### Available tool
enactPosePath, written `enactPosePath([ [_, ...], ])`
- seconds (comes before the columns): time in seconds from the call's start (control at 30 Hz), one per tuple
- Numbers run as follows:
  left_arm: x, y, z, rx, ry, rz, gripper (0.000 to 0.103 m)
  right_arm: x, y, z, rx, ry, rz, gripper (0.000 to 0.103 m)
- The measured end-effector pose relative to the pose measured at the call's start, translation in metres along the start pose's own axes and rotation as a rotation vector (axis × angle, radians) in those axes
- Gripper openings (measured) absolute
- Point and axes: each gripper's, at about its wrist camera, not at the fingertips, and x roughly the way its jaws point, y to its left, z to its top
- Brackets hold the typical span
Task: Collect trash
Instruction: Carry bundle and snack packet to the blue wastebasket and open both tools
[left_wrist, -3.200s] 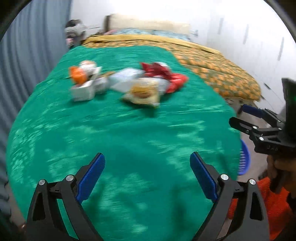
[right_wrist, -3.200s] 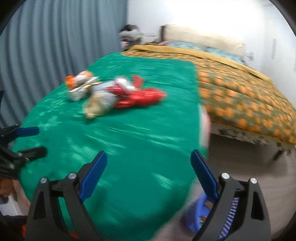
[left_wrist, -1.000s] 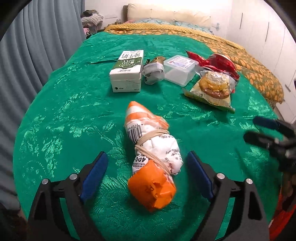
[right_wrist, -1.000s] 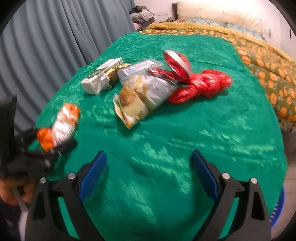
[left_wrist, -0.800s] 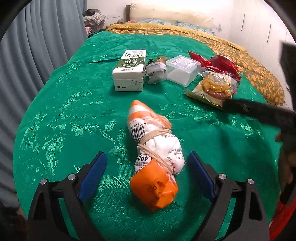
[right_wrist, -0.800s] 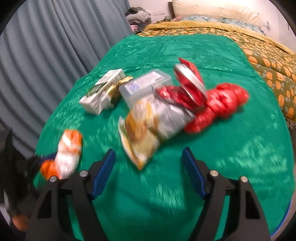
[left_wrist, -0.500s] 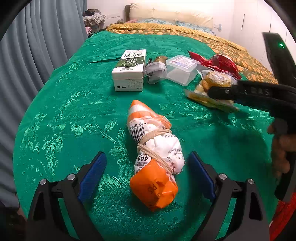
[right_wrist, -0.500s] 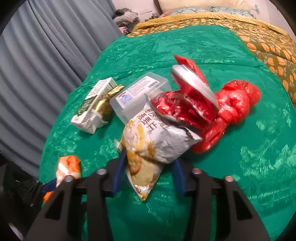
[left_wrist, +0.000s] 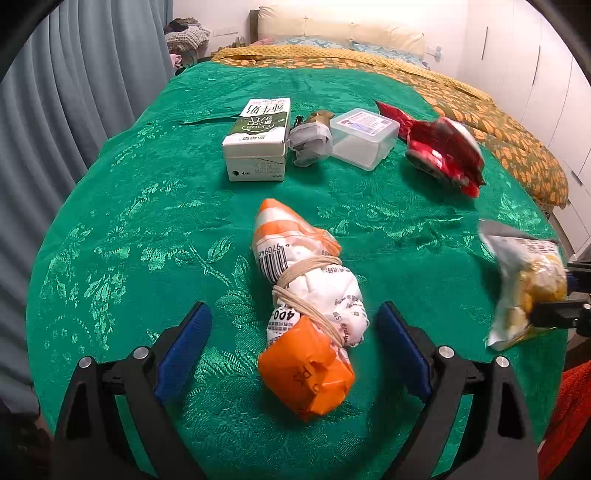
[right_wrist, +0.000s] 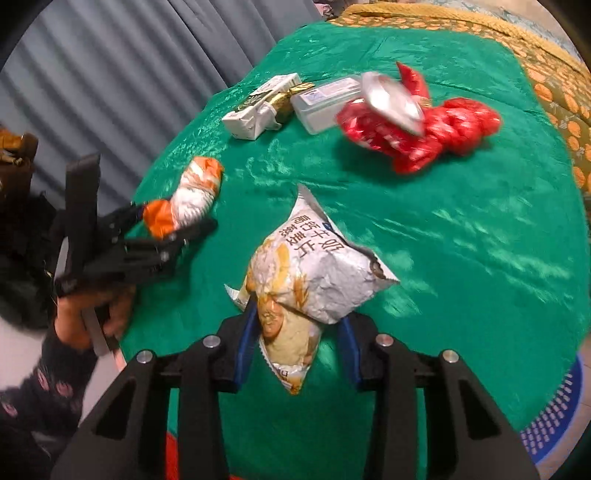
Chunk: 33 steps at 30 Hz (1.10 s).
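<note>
Between your right gripper (right_wrist: 295, 343) jaws: the snack bag (right_wrist: 314, 280), pinched at its lower end and lifted off the green cloth (right_wrist: 461, 229).
Those jaws have just been closing on it; your left gripper (left_wrist: 293, 343) gapes wide around the orange bundle (left_wrist: 306, 306), touching nothing; the blue basket (right_wrist: 554, 413) is cut off at the edge; the red wrappers (right_wrist: 417, 125) are blurred.
</note>
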Motion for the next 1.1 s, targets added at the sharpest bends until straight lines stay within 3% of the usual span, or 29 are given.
enactPosePath([
  [0.03, 0.0, 0.0, 0.0, 0.0, 0.0, 0.002, 0.091, -0.003, -0.002, -0.002, 0.0, -0.009, -0.022, 0.046],
  [0.1, 0.0, 0.0, 0.0, -0.001, 0.0, 0.0, 0.091, -0.011, -0.008, -0.005, 0.005, -0.047, -0.092, 0.07],
  [0.3, -0.002, 0.003, -0.002, -0.016, -0.006, -0.018, 0.093, -0.026, -0.017, -0.017, 0.075, -0.14, -0.247, 0.074],
  [0.47, -0.019, 0.018, -0.012, -0.077, -0.038, -0.106, 0.095, -0.04, 0.0, -0.021, 0.085, -0.232, -0.251, 0.087],
  [0.57, -0.03, 0.021, -0.013, -0.079, -0.064, -0.146, 0.095, -0.029, 0.015, -0.012, 0.007, -0.215, -0.27, 0.087],
  [0.87, -0.006, -0.009, 0.003, 0.019, -0.01, -0.078, 0.095, 0.007, 0.028, 0.003, -0.07, -0.141, -0.341, 0.087],
  [0.93, -0.003, -0.014, 0.002, 0.041, -0.005, -0.046, 0.095, 0.009, 0.027, 0.004, -0.08, -0.132, -0.37, 0.074],
  [0.97, -0.004, -0.014, 0.002, 0.044, -0.005, -0.035, 0.095, 0.01, 0.025, 0.004, -0.085, -0.122, -0.382, 0.061],
  [1.03, -0.005, -0.013, 0.003, 0.04, -0.012, -0.02, 0.093, 0.006, 0.021, 0.002, -0.074, -0.12, -0.36, 0.051],
  [1.1, -0.005, -0.012, 0.004, 0.034, -0.008, -0.011, 0.08, 0.001, 0.018, 0.001, -0.065, -0.127, -0.347, 0.043],
])
